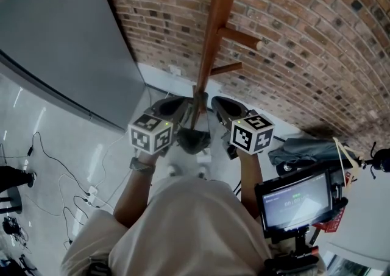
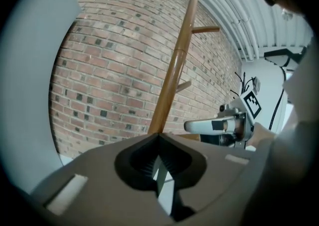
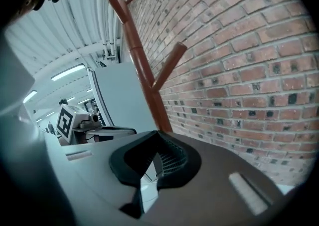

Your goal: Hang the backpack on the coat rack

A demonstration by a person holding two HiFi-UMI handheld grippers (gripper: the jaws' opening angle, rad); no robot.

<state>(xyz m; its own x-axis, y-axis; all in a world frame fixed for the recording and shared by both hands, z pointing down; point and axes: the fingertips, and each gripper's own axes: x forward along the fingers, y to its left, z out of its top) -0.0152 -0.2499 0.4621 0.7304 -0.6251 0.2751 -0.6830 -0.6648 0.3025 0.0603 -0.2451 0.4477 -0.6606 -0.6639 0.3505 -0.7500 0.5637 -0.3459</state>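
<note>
Grey-blue backpack [image 1: 303, 148], as far as can be told, lying on the floor [image 1: 58, 141] by the brick wall [image 1: 298, 37], off to the right and well apart from both claws. Wooden coat rack [image 1: 213, 37] standing upright near the wall. Left claw [image 2: 159, 134] and right claw [image 3: 158, 132] held up on either side of the pole, close to it, both pinched closed with nothing between the tips
</note>
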